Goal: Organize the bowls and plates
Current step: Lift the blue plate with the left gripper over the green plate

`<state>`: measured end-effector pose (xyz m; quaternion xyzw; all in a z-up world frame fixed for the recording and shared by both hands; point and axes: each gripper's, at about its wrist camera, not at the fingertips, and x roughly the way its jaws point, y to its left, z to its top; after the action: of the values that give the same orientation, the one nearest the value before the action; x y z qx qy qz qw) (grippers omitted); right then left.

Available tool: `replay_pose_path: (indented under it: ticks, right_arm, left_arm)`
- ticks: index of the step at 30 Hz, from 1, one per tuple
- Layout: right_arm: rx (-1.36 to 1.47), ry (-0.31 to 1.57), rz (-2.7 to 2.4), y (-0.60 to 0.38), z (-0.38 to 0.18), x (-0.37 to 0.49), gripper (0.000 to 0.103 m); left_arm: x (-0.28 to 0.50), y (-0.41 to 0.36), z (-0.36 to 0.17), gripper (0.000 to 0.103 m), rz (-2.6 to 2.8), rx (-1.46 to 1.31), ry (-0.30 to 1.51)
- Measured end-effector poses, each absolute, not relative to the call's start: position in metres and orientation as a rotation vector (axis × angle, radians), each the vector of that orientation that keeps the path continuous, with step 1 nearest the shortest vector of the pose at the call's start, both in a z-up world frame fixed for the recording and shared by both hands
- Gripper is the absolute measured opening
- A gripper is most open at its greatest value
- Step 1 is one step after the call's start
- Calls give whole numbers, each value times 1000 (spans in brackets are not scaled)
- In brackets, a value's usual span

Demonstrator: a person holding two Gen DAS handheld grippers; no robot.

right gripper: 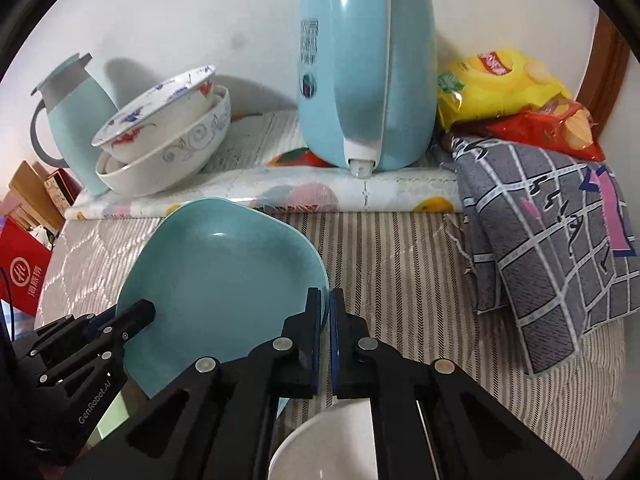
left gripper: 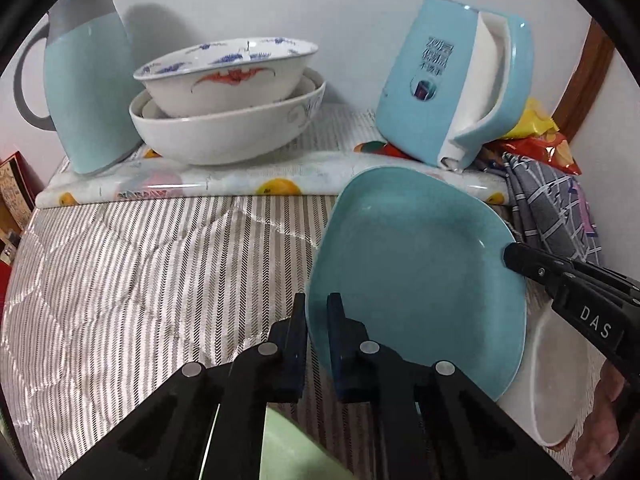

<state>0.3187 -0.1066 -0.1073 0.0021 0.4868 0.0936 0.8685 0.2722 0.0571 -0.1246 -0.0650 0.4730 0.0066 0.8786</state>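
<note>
A light blue plate [left gripper: 416,264] is held tilted above the striped cloth, gripped at two edges. My left gripper [left gripper: 317,320] is shut on its left rim. My right gripper [right gripper: 325,312] is shut on its right rim; it also shows in the left wrist view [left gripper: 516,258]. The plate shows in the right wrist view [right gripper: 216,280], with the left gripper [right gripper: 140,312] at its lower left edge. A stack of white bowls [left gripper: 228,104] stands on the raised shelf at the back. A white bowl [right gripper: 320,448] lies below the right gripper, and also shows in the left wrist view [left gripper: 556,380].
A blue thermos jug [left gripper: 84,80] stands left of the bowl stack. A blue electric kettle [right gripper: 368,64] stands on the shelf to the right. Snack bags [right gripper: 504,88] and a grey checked cloth [right gripper: 552,240] lie at right. A light green item [left gripper: 288,452] lies below the left gripper.
</note>
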Motion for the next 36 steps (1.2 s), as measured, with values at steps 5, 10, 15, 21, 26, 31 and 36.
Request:
replay_pose_path:
  ticks: [5, 10, 15, 21, 26, 31, 36]
  right_arm:
    - [20, 996, 188, -109, -91, 303, 4]
    - [13, 965, 190, -110, -74, 282, 4]
    - [21, 942, 187, -110, -63, 259, 4]
    - [30, 920, 179, -116, -53, 228, 4]
    - [34, 907, 174, -120, -49, 205, 4]
    - [29, 893, 174, -119, -46, 183, 4]
    - [25, 886, 179, -113, -46, 168, 4]
  left_arm:
    - [255, 57, -110, 10, 2, -133, 959]
    - [232, 55, -95, 10, -4, -122, 930]
    - [212, 52, -84, 10, -7, -122, 908]
    - [183, 46, -76, 10, -18, -121, 888]
    - [160, 43, -72, 10, -21, -121, 873]
    - [142, 43, -71, 10, -19, -127, 864]
    - [127, 47, -71, 10, -10, -130, 857]
